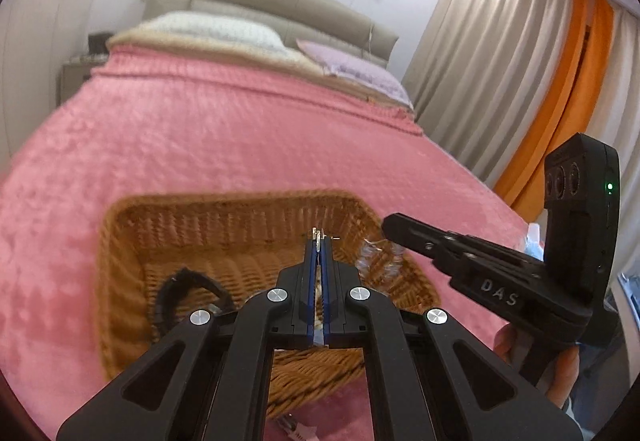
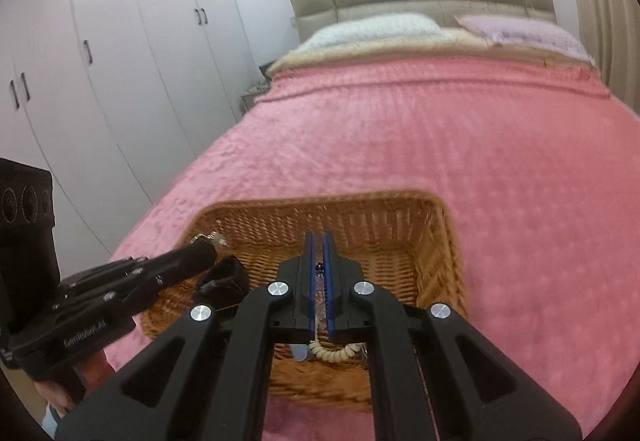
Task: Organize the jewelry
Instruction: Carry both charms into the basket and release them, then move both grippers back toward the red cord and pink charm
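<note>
A woven wicker basket (image 1: 128,241) sits on the pink bedspread; it also shows in the right wrist view (image 2: 444,241). My left gripper (image 1: 319,237) is shut on a small silver piece of jewelry (image 1: 318,233) and holds it over the basket; its tip with the silver piece shows in the right wrist view (image 2: 210,241). My right gripper (image 2: 319,239) is shut on a clear beaded piece (image 2: 320,273) above the basket. A black band (image 1: 176,289) lies in the basket's left side. A cream spiral coil (image 2: 332,353) lies at the basket's near side.
The pink bedspread (image 1: 200,145) surrounds the basket. Pillows (image 1: 224,29) and a padded headboard stand at the far end. White wardrobes (image 2: 120,61) line the left. Curtains (image 1: 500,53) hang on the right. A small item (image 1: 296,429) lies on the bedspread in front of the basket.
</note>
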Available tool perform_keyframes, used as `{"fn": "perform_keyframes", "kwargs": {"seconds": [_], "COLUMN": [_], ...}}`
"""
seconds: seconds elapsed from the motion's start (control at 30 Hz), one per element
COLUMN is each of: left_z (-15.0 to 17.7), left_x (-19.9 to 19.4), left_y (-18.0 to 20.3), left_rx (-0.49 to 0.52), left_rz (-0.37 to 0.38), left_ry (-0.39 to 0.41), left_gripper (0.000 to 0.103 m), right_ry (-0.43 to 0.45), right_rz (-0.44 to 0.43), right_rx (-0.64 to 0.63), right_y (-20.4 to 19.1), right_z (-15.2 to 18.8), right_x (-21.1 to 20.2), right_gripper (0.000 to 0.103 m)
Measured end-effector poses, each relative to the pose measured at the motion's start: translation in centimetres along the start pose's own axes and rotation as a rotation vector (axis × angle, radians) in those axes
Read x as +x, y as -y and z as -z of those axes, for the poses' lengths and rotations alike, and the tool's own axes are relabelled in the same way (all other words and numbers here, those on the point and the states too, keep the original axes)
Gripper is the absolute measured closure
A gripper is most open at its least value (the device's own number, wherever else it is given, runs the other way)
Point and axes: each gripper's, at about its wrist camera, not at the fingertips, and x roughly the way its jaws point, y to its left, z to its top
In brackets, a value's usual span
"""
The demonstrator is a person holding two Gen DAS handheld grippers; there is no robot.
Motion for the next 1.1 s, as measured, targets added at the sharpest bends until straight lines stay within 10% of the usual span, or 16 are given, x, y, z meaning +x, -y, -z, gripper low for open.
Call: {"fn": "perform_keyframes", "kwargs": {"seconds": [0.33,0.7,0.87,1.1], "left_z": [1.6,2.8,4.5,9.3], "left_x": [2.6,-2.4,-6.5,-9.9], "left_y": [-0.7,2.1,4.3,5.1], "left_rx": [0.017,0.094,0.130,0.077], "left_rz": [-0.057,-0.158,-0.167,-0.190], "left_ry": [-0.072,0.086,0.153,0.154], "left_gripper": [0.101,0.033,0.029,0.028], "right_ry": [-0.051,-0.035,0.007,0.020], "right_rz": [-0.004,-0.023,-0.033,0.012], "right_rx": [0.040,0.064,0.054,-0.022], "right_y": [1.6,1.9,1.6,0.3], "right_z": [1.5,2.5,4.6,10.0], "right_x": [2.4,-0.3,-4.3,-8.5], "right_gripper": [0.100,0.086,0.054,0.053]}}
